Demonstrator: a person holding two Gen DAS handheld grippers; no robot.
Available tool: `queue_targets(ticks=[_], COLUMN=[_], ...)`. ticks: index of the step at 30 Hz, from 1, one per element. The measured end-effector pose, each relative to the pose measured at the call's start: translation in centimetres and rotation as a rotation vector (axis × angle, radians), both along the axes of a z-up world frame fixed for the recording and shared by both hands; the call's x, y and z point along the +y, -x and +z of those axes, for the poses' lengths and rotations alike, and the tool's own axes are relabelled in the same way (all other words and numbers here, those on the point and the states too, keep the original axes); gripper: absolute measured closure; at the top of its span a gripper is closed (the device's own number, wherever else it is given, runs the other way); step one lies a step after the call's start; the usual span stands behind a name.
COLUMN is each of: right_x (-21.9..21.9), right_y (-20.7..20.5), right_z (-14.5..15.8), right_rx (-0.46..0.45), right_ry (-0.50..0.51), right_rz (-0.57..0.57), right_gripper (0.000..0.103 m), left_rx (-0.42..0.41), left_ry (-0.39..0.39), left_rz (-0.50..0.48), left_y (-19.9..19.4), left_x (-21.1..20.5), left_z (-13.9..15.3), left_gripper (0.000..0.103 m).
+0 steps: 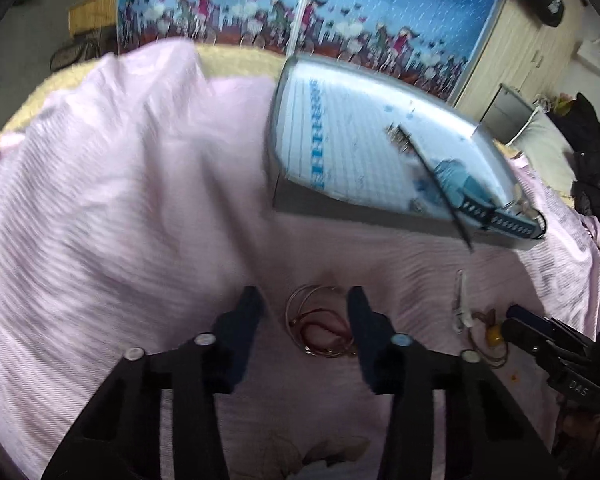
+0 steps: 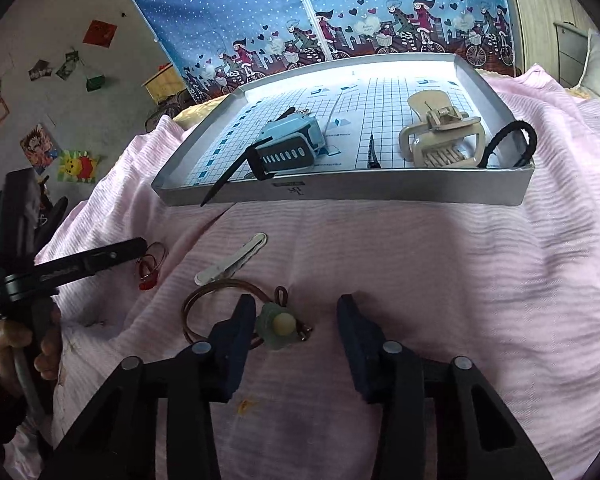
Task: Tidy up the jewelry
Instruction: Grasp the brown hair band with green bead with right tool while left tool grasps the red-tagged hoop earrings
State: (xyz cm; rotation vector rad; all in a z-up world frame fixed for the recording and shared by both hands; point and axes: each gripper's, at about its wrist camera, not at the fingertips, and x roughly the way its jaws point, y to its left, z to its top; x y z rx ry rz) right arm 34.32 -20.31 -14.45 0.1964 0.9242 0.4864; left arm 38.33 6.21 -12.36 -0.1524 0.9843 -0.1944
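**A:** From the left wrist view, what is going on?

**B:** The left hand-held gripper (image 1: 306, 304) is hanging over the pink bedspread (image 1: 120, 200) with its jaws spread and nothing between them. A tangle of thin rings and red cord (image 1: 320, 328) is lying on the cloth right between the fingertips. The picture is smearing, so I am guessing the person is swinging it in. The silver tray (image 1: 380, 152) is sitting further up the bed, tilted in this view, with a blue watch (image 1: 460, 188) inside.

**A:** And the right wrist view?

**B:** The right hand-held gripper (image 2: 296, 312) is released too, gripping nothing. A brown cord bracelet with a pale green charm (image 2: 278, 326) is lying just beside its left finger, partly under it. A white hair clip (image 2: 232, 258) is resting nearby, and the red cord piece is lying under the other gripper's tip at the left. In the tray (image 2: 340, 196) a beige claw clip (image 2: 440, 140) and a black hair tie (image 2: 508, 144) are already sitting beside the watch.

**A:** So which step is this?

**B:** Partway through, I would say: several pieces are boxed, three are waiting on the bed. Next, each gripper is needing to drop onto its piece, close on the thin cord without pinching the bedspread, then carry it to the tray.
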Motion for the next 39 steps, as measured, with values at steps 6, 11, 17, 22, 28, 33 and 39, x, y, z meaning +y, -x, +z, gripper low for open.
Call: queue_targets(ticks=[6,11,17,22,28,33,39], right_x=[1.0,2.1,2.1,2.2,2.2,2.4,2.4], right_y=[0.3,0.7,0.6,0.6,0.6,0.6,0.6], right_z=[-0.2,-0.4,-0.6,-0.6,-0.7,-0.8,-0.8], right_rx=[0.009,0.006,0.017,0.019,0.022,0.019,0.019], right_ry=[0.040,0.084,0.079,0.082,0.082,0.088,0.088], right_rz=[0.031,0.069,0.071,0.072,0.071,0.072,0.072], right_gripper=[0.065,0.065,0.065,0.065,0.065,0.065,0.065], left_rx=[0.053,0.074,0.073,0.018,-0.033,-0.036,-0.027], left_ry=[-0.026,-0.041,0.057,0.148,0.191,0.187,0.240], left_rz=[-0.005,-0.031,-0.045,-0.069,-0.106,-0.112,-0.135], left_y=[-0.2,0.0,0.7,2.3,2.9,2.8,3.0], left_x=[-0.1,-1.1,-0.5,-0.1,-0.7,-1.1,-0.9], left_z=[-0.6,-1.0,-1.2,-0.5,0.4,0.3,0.2], left_gripper=[0.069,0.092,0.097,0.097,0.097,0.097,0.097])
